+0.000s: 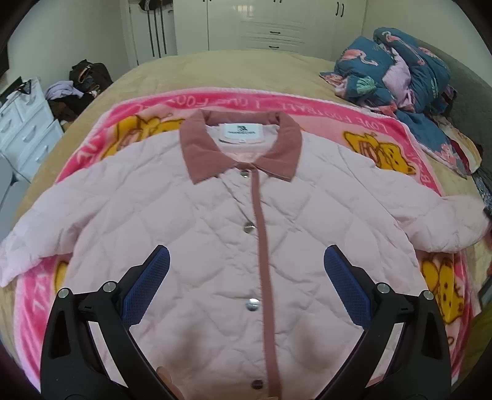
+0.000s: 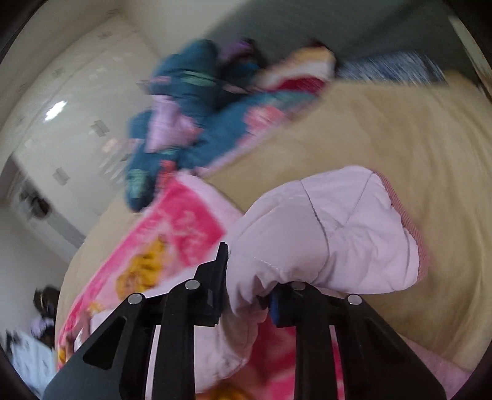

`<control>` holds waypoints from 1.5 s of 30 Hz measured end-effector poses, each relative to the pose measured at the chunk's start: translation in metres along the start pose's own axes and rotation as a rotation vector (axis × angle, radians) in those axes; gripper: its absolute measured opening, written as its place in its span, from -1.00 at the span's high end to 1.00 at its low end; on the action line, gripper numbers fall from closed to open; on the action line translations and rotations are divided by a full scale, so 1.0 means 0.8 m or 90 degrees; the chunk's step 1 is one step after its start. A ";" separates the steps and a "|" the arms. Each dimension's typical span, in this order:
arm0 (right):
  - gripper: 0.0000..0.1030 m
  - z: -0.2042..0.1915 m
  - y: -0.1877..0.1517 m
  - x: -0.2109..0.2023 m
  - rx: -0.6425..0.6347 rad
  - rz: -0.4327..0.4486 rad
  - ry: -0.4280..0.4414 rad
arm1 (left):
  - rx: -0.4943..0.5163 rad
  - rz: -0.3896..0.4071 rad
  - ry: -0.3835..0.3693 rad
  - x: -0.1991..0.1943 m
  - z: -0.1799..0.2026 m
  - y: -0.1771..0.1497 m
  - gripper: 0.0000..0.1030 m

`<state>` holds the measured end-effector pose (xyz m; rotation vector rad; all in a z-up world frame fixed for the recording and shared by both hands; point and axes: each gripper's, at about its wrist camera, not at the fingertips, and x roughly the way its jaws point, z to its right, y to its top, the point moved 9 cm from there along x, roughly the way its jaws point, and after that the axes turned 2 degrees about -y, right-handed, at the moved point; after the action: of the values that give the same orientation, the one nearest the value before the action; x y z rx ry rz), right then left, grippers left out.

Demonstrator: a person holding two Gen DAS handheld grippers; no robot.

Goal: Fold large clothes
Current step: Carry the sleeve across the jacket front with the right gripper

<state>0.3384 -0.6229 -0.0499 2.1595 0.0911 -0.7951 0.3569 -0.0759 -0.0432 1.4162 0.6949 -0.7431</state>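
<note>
My right claw [image 2: 246,277] is clamped on the cuff end of a sleeve [image 2: 332,234] of the pale pink quilted jacket; the padded fabric bunches between the two black fingers and bulges out ahead of them, lifted clear of the bed, its dusty-rose ribbed trim showing along the far edge. The right wrist view is blurred beyond the sleeve.

My left claw [image 1: 246,261] stands wide open, its blue textured pads [image 1: 147,289] spread well apart, and it hovers over the lower front of the pale pink quilted jacket [image 1: 200,215] with nothing between them. I cannot tell whether its fingertips touch the cloth.

The jacket lies face up and buttoned, spread flat, with a dusty-rose collar [image 1: 240,144] at the far end, a white label [image 1: 241,130] inside the neck, a dusty-rose placket strip [image 1: 261,234] running down the middle and silver snap buttons [image 1: 248,228] beside it. One sleeve reaches out to the left of the left wrist view and lies flat; the other reaches to the right edge, where it is puffed up.

Under the jacket is a bright pink fleece blanket with yellow cartoon figures [image 1: 378,150], itself on the tan quilted bed cover [image 1: 215,70]. At the far right of the bed sits a heap of teal flamingo-print bedding [image 1: 399,70]. Beyond the bed are white wardrobe doors [image 1: 270,24], and to the left a white chest of drawers [image 1: 27,129].
</note>
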 end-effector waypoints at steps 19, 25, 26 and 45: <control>0.63 -0.339 -0.019 -0.095 -0.252 0.057 0.229 | -0.061 0.057 0.020 -0.046 -0.134 0.045 -0.82; 0.63 -0.394 -0.045 -0.109 -0.290 0.051 0.265 | -0.105 0.075 0.004 -0.054 -0.171 0.057 -0.82; 0.63 -0.404 -0.051 -0.111 -0.299 0.049 0.272 | -0.112 0.078 -0.001 -0.054 -0.176 0.058 -0.82; 0.63 -0.547 -0.229 -0.109 -0.410 -0.032 0.335 | -0.179 0.093 -0.056 -0.055 -0.241 0.037 -0.82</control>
<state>0.4340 -0.1690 0.0818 1.6887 0.5890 -0.1564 0.3565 0.1192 0.0019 1.1573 0.5953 -0.5654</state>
